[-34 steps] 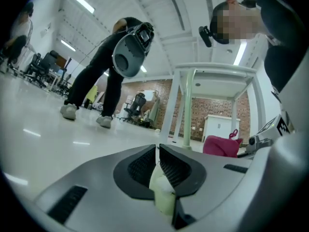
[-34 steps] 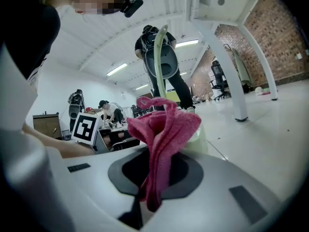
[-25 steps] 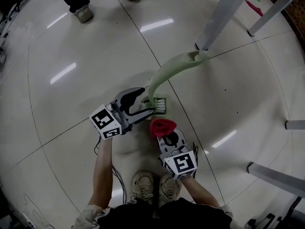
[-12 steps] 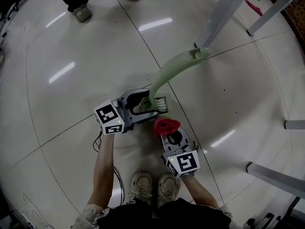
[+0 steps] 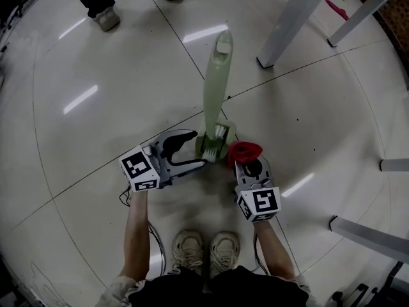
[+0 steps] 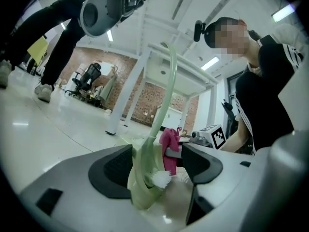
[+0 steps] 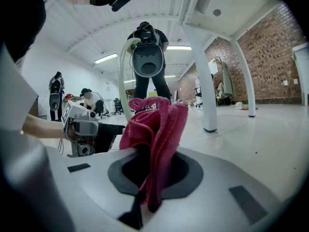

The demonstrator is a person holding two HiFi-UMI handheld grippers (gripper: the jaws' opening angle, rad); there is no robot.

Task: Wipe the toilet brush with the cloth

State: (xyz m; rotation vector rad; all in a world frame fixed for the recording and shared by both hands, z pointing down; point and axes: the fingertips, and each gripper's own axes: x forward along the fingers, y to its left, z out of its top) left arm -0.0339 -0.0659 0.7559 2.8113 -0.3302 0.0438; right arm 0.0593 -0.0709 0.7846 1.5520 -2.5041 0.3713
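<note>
Glossy floor (image 5: 89, 146); left gripper (image 5: 199, 151) level, right gripper (image 5: 248, 163) dipped.

Glossy pale tiled floor (image 5: 96, 171): green toilet brush (image 5: 214, 88) upright at centre, white table legs (image 5: 291, 24) at one o'clock, wearer's shoes (image 5: 208, 248) at six, bystander's shoes (image 5: 105, 19) at eleven.

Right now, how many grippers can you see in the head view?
2. The left gripper is around the foot of the brush, left of centre; the right gripper holds the red cloth just right of it. None seems hidden.
</note>
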